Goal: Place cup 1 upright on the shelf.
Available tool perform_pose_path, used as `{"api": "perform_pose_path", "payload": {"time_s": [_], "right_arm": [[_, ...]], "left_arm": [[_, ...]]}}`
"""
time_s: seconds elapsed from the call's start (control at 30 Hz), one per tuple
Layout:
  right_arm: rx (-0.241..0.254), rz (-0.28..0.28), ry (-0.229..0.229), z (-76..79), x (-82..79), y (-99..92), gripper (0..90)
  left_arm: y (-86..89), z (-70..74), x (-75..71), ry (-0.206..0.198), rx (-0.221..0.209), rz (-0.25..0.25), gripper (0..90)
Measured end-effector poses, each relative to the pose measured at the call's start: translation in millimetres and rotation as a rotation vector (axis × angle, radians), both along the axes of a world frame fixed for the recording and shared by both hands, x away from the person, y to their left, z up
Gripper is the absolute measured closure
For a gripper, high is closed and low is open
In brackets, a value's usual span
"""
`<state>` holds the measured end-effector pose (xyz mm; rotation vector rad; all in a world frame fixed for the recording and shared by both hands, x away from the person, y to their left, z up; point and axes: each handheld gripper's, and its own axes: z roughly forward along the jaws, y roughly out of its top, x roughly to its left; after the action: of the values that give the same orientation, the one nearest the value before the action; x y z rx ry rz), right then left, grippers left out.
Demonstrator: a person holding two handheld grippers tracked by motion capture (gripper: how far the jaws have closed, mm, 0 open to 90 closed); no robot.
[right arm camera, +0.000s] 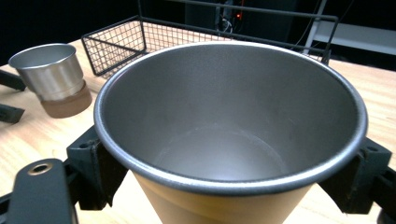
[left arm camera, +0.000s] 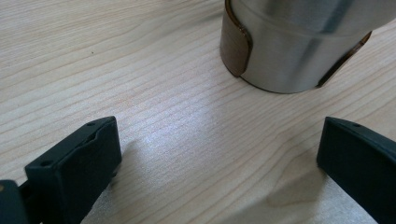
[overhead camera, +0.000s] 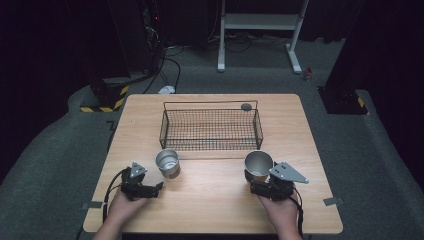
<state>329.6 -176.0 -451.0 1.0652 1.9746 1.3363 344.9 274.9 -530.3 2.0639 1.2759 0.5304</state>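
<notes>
Steel cup with a tan sleeve (overhead camera: 258, 165) stands upright on the pale wooden table (overhead camera: 215, 200) at about 5 o'clock, clamped at its sides between the black jaws of the right gripper (overhead camera: 260, 181), which a hand (overhead camera: 282, 212) holds at the near edge. In the right gripper view this cup (right arm camera: 229, 126) is empty, its rim wide before the camera. At about 7 o'clock the left gripper (overhead camera: 150, 189) rests in the other hand (overhead camera: 122, 205), jaws spread apart and holding nothing. Just beyond it, near but apart, stands a second steel cup with a brown sleeve (overhead camera: 168, 163), upright; the left gripper view shows its base (left arm camera: 289, 51) ahead of the parted jaws. Farther off, at 12 o'clock, sits a black wire basket (overhead camera: 210, 129), with a small dark round object (overhead camera: 246, 106) at its far right corner.
</notes>
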Motion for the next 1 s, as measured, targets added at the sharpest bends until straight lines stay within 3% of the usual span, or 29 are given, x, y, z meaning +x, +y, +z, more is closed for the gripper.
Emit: {"api": "perform_pose_path", "payload": {"time_s": [0.5,1.0], "right_arm": [[0.015,-0.02,-0.011,9.7,14.7,4.7,14.1],[0.008,-0.028,-0.006,23.2,40.4,14.5,14.1]], "left_arm": [[0.1,0.0,0.0,-0.001,0.0,-0.001,0.2],[0.2,0.1,0.5,0.001,0.0,-0.005,0.2]]}}
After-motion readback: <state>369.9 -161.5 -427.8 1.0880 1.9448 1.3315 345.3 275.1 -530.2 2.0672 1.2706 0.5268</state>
